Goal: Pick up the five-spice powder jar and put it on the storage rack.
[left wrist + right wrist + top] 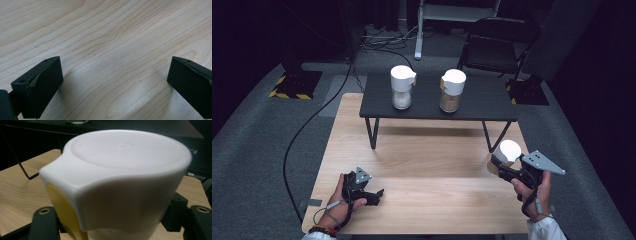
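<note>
White-lidded jar (pixel 120 182) in right tool (pixel 502 167); two jars (pixel 402 87) on black shelf (pixel 482 102).

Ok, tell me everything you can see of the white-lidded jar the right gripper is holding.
The white-lidded jar sits clamped between the jaws of the right gripper, held above the near right corner of the light wooden table. Its lid is smooth white plastic with a flat round top, a pouring lip on one side and a yellow flap below that lip. The body under the lid is mostly hidden, so its contents cannot be told. It looks roughly upright.
</note>
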`<state>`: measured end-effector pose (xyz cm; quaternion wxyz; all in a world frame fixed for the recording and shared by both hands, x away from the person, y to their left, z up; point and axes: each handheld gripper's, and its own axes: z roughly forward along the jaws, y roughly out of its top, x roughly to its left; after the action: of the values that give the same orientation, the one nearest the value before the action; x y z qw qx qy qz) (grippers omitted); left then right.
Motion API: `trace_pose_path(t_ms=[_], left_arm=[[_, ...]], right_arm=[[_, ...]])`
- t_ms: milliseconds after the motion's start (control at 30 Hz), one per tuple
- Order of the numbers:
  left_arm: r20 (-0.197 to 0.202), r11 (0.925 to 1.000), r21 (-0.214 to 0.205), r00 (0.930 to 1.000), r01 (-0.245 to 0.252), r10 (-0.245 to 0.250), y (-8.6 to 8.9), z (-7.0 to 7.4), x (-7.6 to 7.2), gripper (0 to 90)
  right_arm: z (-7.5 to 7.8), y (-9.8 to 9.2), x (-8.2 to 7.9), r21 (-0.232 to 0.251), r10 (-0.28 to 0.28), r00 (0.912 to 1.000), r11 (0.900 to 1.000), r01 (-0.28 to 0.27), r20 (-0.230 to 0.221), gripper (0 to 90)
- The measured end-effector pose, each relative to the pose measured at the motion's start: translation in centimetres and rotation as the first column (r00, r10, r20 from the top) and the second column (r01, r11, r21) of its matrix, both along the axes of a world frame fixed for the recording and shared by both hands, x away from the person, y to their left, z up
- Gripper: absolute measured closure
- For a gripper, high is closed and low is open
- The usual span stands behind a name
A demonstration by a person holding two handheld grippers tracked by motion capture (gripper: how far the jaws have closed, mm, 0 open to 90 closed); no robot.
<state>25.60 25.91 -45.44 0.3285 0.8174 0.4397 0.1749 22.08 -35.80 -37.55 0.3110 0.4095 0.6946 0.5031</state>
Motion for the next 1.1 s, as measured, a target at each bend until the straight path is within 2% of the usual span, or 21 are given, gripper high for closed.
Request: trace_pose_path(t_ms=[167,400,767,1100], left_arm=[[0.000,1.0000,0.000,1.0000,0.000,0.000,0.0,0.0,0.0,0.1],[0.000,1.0000,0.000,1.0000,0.000,0.000,0.0,0.0,0.0,0.1],[0.000,1.0000,0.000,1.0000,0.000,0.000,0.0,0.0,0.0,0.1],[0.000,1.0000,0.000,1.0000,0.000,0.000,0.0,0.0,0.0,0.1]], right_arm=[[1.7,0.3,0.3,0.011,0.012,0.9999,0.9999,-0.012,-0.007,29.7],[4.2,1.0,0.8,0.000,0.020,0.9998,0.9998,-0.020,-0.005,29.6],[7.3,1.8,2.2,-0.005,0.006,0.9999,1.0000,-0.006,0.009,29.7],[8.8,2.5,3.5,-0.016,-0.008,0.9996,0.9998,0.009,0.027,29.7]])
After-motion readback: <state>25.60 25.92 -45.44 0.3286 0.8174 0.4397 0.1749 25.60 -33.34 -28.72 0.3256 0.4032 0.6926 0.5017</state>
